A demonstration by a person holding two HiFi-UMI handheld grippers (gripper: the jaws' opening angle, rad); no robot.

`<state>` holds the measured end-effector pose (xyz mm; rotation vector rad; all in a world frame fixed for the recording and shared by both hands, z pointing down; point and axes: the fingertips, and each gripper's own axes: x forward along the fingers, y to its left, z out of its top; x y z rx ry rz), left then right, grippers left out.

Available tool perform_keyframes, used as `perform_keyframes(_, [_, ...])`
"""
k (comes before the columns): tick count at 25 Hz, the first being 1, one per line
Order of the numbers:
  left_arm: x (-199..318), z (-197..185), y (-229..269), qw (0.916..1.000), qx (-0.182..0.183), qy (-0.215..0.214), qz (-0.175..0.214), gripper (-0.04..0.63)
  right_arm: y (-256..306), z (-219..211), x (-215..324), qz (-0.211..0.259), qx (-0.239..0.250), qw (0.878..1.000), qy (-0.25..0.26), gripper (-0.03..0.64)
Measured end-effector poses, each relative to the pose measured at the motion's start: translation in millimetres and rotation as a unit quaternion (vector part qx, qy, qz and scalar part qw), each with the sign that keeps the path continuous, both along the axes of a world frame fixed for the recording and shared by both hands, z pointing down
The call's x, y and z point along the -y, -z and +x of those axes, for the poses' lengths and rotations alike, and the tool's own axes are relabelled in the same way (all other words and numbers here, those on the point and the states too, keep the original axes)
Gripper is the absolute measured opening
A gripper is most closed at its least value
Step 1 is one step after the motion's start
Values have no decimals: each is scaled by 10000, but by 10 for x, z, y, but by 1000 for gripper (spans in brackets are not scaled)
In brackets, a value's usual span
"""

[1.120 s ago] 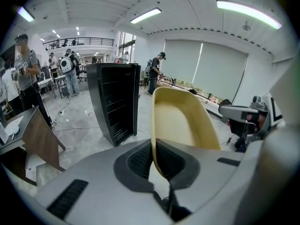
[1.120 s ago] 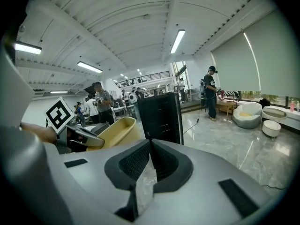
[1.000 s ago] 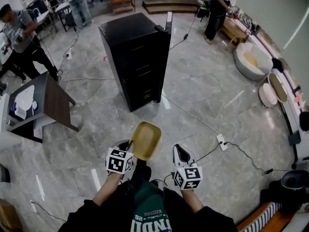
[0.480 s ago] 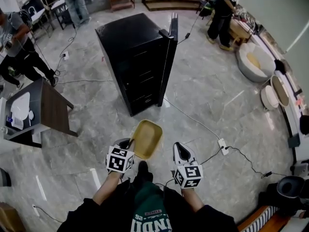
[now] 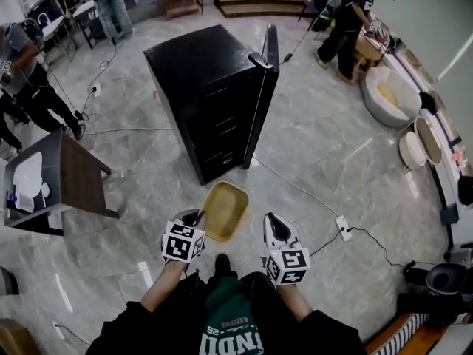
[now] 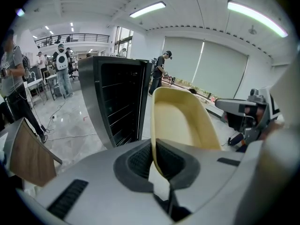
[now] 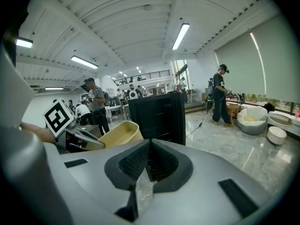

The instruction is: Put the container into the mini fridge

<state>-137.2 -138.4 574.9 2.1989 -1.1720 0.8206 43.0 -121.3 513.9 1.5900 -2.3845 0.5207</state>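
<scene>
The black mini fridge [image 5: 211, 102] stands on the marble floor ahead, its door [image 5: 266, 80] swung open to the right. My left gripper [image 5: 195, 219] is shut on the near rim of a yellow oval container [image 5: 225, 209] and holds it above the floor, short of the fridge. In the left gripper view the rim is pinched between the pads, the container [image 6: 180, 121] rises beyond them, and the fridge's dark shelves [image 6: 117, 102] show behind it. My right gripper [image 5: 275, 231] hangs beside the container, shut and empty. Its view shows the container [image 7: 119, 135] at left and the fridge [image 7: 159, 114] ahead.
A wooden side table [image 5: 70, 176] stands at left. Cables and a power strip [image 5: 342, 228] cross the floor at right. One person [image 5: 22, 65] stands far left, another [image 5: 355, 17] at the back right. White round cushions [image 5: 384, 91] line the right wall.
I have come closer to the fridge with the container held the same way. The fridge door now shows more edge-on. The person at left has stepped further left.
</scene>
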Motion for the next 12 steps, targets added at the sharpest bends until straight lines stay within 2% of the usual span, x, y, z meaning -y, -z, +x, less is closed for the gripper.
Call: perform_keyframes(12, [220, -29, -34, 9999, -65, 91, -55, 15, -8, -29, 247, -40, -33, 10000, 44, 37])
